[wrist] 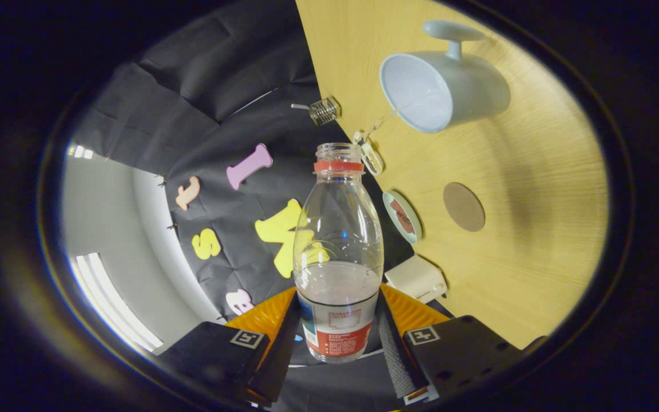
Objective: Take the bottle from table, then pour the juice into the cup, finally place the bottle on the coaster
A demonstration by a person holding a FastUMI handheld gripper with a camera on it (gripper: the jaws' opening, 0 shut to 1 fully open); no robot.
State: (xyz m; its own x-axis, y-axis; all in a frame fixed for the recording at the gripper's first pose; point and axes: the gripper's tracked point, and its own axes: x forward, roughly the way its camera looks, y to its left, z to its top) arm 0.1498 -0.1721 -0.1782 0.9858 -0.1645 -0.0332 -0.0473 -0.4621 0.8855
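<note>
- A dark cloth wall hangs on the left, and a wooden table (512, 240) is on the right.
- The hand-held gripper (338, 337) pinches a clear, uncapped bottle (338, 252), both fingers pressing its labelled lower part.
- On the table lie a small dish (403, 217), a round coaster (464, 206) and a pale cup (438, 91) beyond.

I can't read any text: the bottle (338, 252) carries a red and white label (338, 335) whose print is too small, and the gripper (338, 337) wears patterned square markers (247, 339).
</note>
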